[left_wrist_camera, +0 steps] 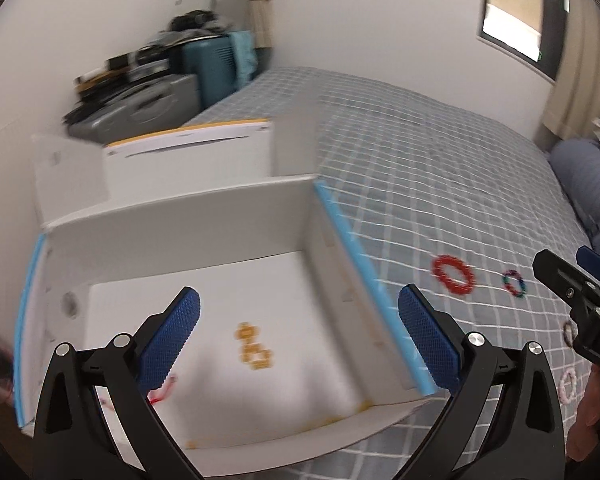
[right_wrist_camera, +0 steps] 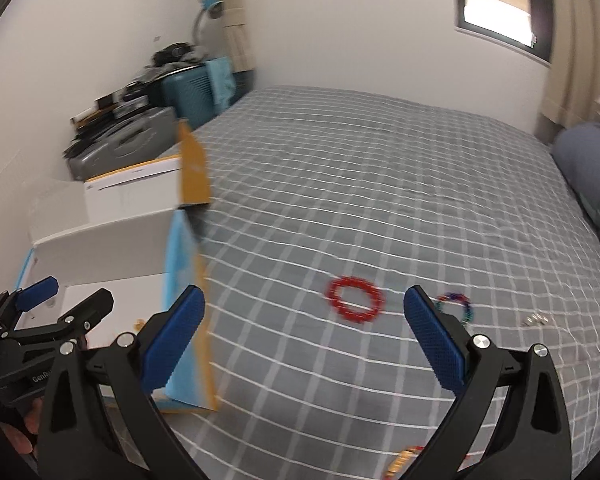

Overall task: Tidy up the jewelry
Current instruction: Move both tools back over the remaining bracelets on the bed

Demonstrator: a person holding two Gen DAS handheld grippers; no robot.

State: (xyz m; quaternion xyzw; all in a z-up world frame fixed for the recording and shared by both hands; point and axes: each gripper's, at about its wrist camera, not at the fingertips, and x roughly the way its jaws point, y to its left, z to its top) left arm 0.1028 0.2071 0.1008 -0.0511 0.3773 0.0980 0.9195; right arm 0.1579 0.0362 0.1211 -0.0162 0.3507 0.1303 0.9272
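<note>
Progress: partly done, judged from how things lie; some pieces in the box, several not yet gathered from the bed.
Box (left_wrist_camera: 188,216): white, blue-edged, open-topped, resting on the bed (left_wrist_camera: 400,152) at its left side; a second white box with a yellow edge (left_wrist_camera: 188,148) just behind it.
Inside the box: yellow bead piece (left_wrist_camera: 254,346) on the floor of the box, plus a thin red-and-pink piece (left_wrist_camera: 165,390) near the front corner (blurred, kind uncertain, partly behind a claw finger).
Left on the bed: red bracelet (left_wrist_camera: 454,274), multicoloured bracelet (left_wrist_camera: 515,283) just beside it, dark beaded ring (left_wrist_camera: 568,332) and pink beaded ring (left_wrist_camera: 568,386) nearer the front, both partly hidden by the other claw.
Seen only from the right wrist: small silvery item (right_wrist_camera: 536,320) past the multicoloured bracelet, and a red-and-yellow piece (right_wrist_camera: 404,460) at the bottom edge, half hidden.
Count in the box: two.
Count on the bed: six at least (two too small or cut off to name).
Boxes: two.
Left claw (left_wrist_camera: 298,338): spread wide, nothing between the fingers, hanging over the box.
Right claw (right_wrist_camera: 304,340): spread wide, empty, above the bed with the red bracelet framed between its fingers but well below them.
Remaining: each loose piece on the bed to be lifted into a box.
</note>
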